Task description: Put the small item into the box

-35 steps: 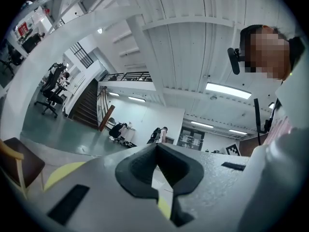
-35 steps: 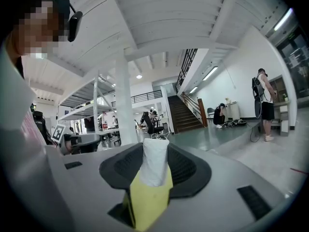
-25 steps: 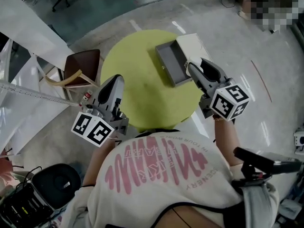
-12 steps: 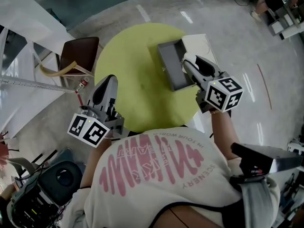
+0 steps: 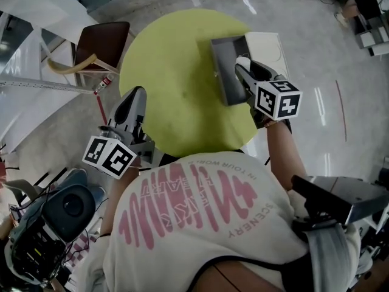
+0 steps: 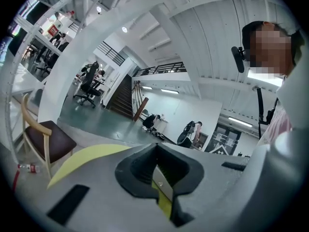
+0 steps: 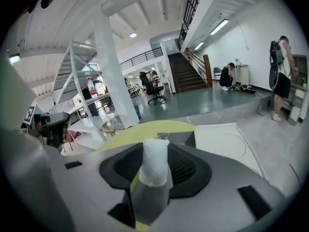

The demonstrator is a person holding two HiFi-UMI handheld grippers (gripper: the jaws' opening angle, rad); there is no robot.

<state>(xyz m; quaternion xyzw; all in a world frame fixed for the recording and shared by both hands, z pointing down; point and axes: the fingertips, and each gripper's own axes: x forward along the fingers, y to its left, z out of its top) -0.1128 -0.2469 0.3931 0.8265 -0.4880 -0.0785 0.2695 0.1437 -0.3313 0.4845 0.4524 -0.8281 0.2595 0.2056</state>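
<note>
My right tongs [image 7: 155, 170] are clenched on the small white roll [image 7: 155, 154], which stands upright between the jaws and hangs over the open grey box [image 5: 226, 72] (over its right-hand side, as far as the head view lets me judge). I'd bring the tip further in over the hollow, dip low, then let go so the roll cannot bounce out. My left tongs [image 6: 157, 174] are pressed together on nothing, at the near-left edge of the round yellow-green worktop [image 5: 170, 84]. Beyond that: a white lid [image 5: 267, 44] beside the box, a wooden chair [image 5: 100, 44], glossy grey floor [image 5: 316, 17]
</note>
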